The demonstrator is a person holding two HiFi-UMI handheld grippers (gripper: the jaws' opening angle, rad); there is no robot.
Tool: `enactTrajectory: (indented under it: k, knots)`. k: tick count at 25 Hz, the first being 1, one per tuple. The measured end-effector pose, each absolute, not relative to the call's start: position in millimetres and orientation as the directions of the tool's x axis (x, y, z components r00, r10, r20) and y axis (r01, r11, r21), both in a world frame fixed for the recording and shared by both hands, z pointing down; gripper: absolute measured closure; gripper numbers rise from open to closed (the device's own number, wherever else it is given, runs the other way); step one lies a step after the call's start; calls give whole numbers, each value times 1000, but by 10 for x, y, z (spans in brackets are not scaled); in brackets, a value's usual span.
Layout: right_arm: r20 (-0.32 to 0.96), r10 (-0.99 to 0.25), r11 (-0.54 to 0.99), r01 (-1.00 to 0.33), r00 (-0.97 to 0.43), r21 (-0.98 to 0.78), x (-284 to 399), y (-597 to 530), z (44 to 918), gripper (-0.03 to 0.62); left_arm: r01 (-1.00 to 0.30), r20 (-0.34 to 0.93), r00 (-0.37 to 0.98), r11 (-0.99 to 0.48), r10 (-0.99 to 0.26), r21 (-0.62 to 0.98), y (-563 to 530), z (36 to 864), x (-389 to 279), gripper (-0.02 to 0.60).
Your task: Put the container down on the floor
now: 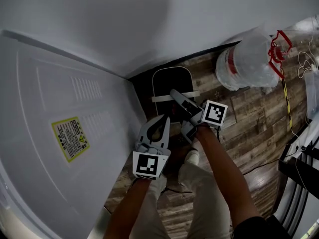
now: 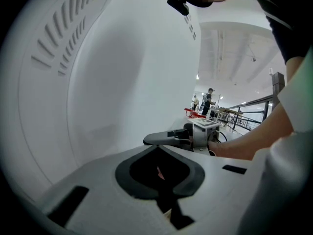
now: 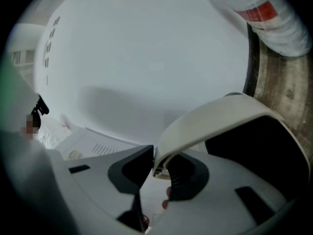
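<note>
container [image 1: 169, 81]: its near end is hidden under the right gripper [image 1: 175, 94] and the left gripper [image 1: 164, 119]; the inside is too dark to make out.
handle [image 3: 215, 121]: the stretch inside the right gripper's jaws is covered by the pads.
label [image 1: 71, 139]: left of the left gripper; print too small to read.
jug [image 3: 266, 11]: up and right of the right gripper; cut off by the picture's edge.
pink speck [image 2: 159, 172]: in the opening behind the left gripper's closed jaws; too small to identify.
people [image 2: 208, 99]: far beyond the left gripper; too small for detail.
shoe [image 1: 192, 157]: behind the right gripper, partly hidden by the wrist.
</note>
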State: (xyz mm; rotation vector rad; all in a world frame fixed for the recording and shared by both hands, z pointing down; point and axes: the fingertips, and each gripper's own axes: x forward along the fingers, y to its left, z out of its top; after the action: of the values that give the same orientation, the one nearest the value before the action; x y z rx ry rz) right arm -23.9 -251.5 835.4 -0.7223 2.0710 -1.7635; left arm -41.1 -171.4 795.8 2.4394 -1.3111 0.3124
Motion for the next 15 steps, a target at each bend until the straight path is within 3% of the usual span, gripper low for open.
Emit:
enactTrajectory:
  k: [15]
  knots:
    - [114, -532, 116, -205, -839, -972, -257, -2647, 8661, 505, -845, 358, 534, -500, -766, 190, -1769, 8064, -382, 563]
